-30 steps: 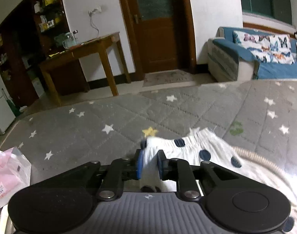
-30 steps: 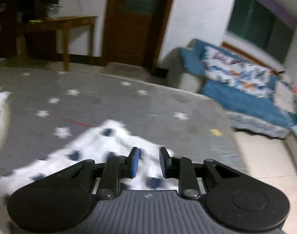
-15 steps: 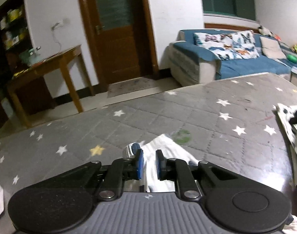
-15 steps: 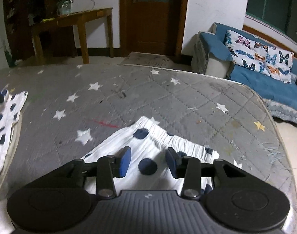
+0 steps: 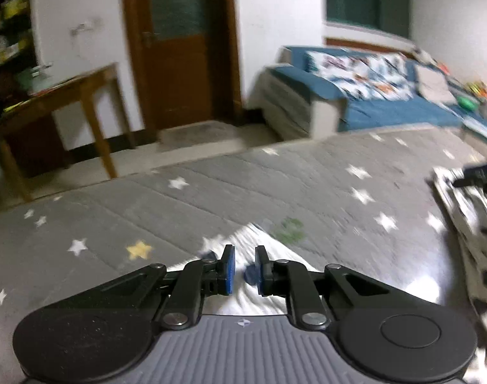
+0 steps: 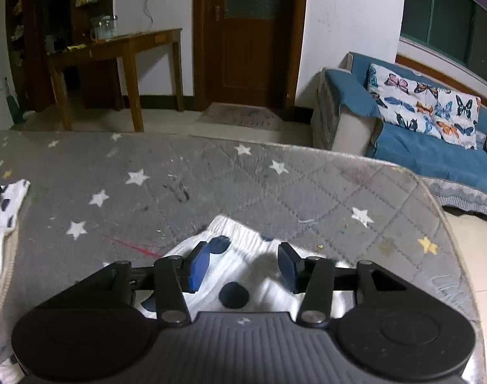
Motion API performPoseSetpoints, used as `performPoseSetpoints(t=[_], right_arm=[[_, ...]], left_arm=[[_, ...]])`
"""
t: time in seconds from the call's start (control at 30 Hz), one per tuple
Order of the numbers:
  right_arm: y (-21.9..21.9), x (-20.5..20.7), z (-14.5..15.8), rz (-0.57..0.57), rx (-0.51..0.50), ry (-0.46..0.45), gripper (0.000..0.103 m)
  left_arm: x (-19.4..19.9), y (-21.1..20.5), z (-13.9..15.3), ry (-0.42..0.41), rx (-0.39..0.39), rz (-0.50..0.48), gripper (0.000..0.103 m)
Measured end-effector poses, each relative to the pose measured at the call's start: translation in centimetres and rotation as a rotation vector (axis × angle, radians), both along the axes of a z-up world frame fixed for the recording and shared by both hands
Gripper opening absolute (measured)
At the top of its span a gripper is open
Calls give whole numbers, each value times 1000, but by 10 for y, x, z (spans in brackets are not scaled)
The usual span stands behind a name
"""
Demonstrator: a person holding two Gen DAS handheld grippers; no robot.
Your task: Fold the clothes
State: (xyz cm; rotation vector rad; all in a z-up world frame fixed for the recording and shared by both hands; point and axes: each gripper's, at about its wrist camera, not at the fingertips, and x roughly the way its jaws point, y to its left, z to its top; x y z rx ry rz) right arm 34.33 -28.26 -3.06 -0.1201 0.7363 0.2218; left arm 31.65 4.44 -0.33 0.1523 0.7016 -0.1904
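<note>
Polka-dot garment (image 6: 243, 256): sharp in R wrist view, blurred in L.

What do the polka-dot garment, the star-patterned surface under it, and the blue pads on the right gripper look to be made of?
Polka-dot garment: soft, matte woven or knit cloth, probably cotton; it wrinkles and has a gathered elastic band.
Star-patterned surface: quilted grey fabric padding, with stitched diamond lines and a dull nap.
Pads of the right gripper: smooth blue rubber or foam, probably; matte and flat-faced.

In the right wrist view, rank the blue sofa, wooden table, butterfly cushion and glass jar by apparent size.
1. Blue sofa.
2. Wooden table, though distance from the camera makes this gap unsure.
3. Butterfly cushion.
4. Glass jar, clearly smallest.
</note>
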Motion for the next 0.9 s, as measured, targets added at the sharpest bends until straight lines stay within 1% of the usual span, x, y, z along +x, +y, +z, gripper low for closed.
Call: performPoseSetpoints(t=[0.07, 0.13, 0.23, 0.37, 0.4, 0.5, 0.6, 0.7, 0.8, 0.9], right_arm=[[0, -8, 4, 16, 2, 10, 48], [1, -19, 8, 40, -7, 19, 49], [3, -36, 9, 63, -5, 34, 50], [6, -58, 8, 86, 1, 36, 51], [6, -64, 8, 90, 1, 35, 52], [9, -83, 6, 102, -2, 38, 52], [13, -111, 7, 129, -2, 37, 52], [17, -140, 9, 157, -1, 36, 53], [18, -170, 11, 181, 27, 43, 53], [18, -197, 9, 206, 40, 50, 53]], left_arm=[[4, -5, -7, 17, 19, -19, 13], [11, -6, -13, 27, 16, -23, 12], [19, -11, -17, -4, 22, -26, 12], [24, -27, -24, -98, 104, -3, 12], [25, -30, -27, -116, 112, 6, 12], [30, -37, -32, -141, 122, 29, 14], [28, -38, -29, -136, 119, 53, 15], [12, -30, -16, -121, 90, 69, 16], [-24, -26, 2, -97, 47, 6, 16], [-70, -25, 14, -49, 18, -61, 16]])
